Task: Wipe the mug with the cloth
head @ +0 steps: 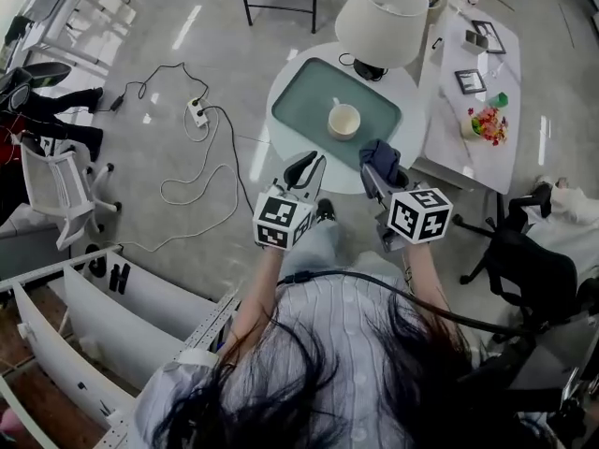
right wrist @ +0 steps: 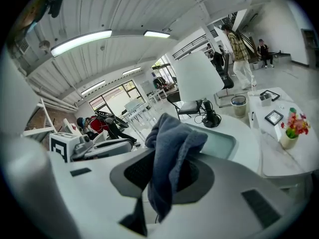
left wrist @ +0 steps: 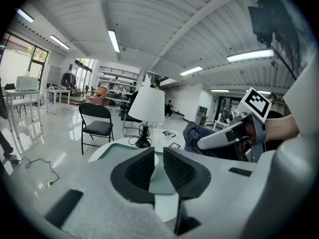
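Note:
A cream mug stands upright on a grey-green tray on the round white table. My right gripper hovers over the table's near edge, shut on a dark blue cloth that bunches above its jaws and hangs down between them. My left gripper is beside it to the left, also at the near edge, short of the mug. Its jaws stand almost together with nothing between them. Only a sliver of the mug shows behind them.
A white-shaded lamp stands at the table's far side. A low white side table on the right carries picture frames and a cup of flowers. Cables and a power strip lie on the floor to the left. Chairs stand around.

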The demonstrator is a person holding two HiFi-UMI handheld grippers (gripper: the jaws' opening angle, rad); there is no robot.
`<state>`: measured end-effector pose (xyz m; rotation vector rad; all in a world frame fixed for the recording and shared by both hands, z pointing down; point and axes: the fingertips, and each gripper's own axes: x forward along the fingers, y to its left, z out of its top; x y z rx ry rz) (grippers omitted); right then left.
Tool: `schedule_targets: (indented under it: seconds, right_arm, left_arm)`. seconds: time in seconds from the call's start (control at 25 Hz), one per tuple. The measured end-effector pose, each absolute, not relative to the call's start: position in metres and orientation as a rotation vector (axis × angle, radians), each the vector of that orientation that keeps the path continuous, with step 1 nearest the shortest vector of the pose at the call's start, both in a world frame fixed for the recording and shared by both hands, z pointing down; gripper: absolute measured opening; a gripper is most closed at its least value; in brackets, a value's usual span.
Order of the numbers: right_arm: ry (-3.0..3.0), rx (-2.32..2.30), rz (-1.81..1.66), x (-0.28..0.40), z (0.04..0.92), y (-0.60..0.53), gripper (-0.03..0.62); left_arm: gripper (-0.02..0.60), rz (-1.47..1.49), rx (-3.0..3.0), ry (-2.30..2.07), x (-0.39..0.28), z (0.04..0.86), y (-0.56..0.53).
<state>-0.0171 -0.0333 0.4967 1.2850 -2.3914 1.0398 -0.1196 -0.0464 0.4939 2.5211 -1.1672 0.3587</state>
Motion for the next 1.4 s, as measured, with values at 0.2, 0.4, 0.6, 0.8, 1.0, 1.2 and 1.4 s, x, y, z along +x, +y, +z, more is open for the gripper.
schedule_targets:
  seconds: [0.2,0.4,0.6,0.8,1.0,1.2,1.4]
  right_arm:
    - [-2.354,1.296,1.028,-0.022,0.504,-0.048,0.094]
    - [-2.307,1.304,1.044,-0.018,0.512,-0.053,0.094]
    - [-2.262,1.295,1.042,-0.01,0.522,-0.06,0.094]
    - [-2.226,1.247,1.048,0.003,0.537,-0.064,0.094]
    - [-2.214,1.187,1.052,0.018,0.55,-0.077,0.094]
    - [-2.208,1.123,1.073,0.027,0.56,-0.09,0.094]
    - [-2.194,1.039,1.074,0.037,0.574,-0.102,0.094]
  left_arm:
    - [0.044,0.385,2.526,-1.122,-0.125,0.504,-0.068]
    - [0.044,0.472,2.57,-1.084,-0.124,0.514,-0.076]
    - [0.044,0.624,2.631,-0.988,-0.11,0.532,-0.077]
    - [0.044,0.753,2.66,-0.904,-0.087,0.552,-0.077]
    - [0.046,0.877,2.651,-0.871,-0.062,0.571,-0.088]
    - [0.047,1.015,2.599,-0.843,-0.042,0.595,-0.098]
    - [0.061,1.117,2.524,-0.856,-0.024,0.616,-0.106]
